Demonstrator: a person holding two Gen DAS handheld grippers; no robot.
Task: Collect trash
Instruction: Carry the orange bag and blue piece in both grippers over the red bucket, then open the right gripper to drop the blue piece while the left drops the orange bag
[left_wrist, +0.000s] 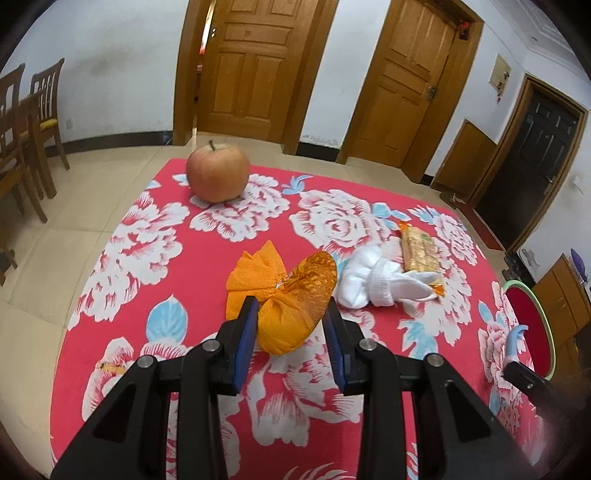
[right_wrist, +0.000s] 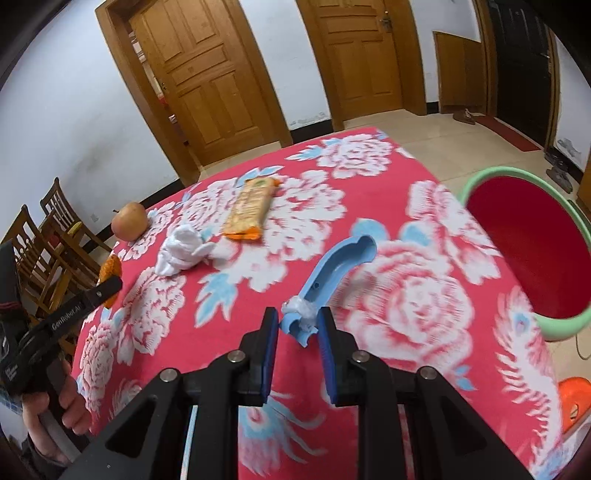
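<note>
In the left wrist view my left gripper is shut on a crumpled orange wrapper just above the red flowered tablecloth. The right wrist view shows my right gripper shut on the lower end of a curved blue plastic piece with a white scrap stuck to it, held over the cloth. A red bin with a green rim stands off the table's right edge, and its rim also shows in the left wrist view. A white crumpled wad and a snack bar wrapper lie on the cloth.
An apple sits at the far side of the table. Wooden chairs stand on the left and wooden doors behind. A person's hand holds the left gripper's handle. An orange object lies on the floor at lower right.
</note>
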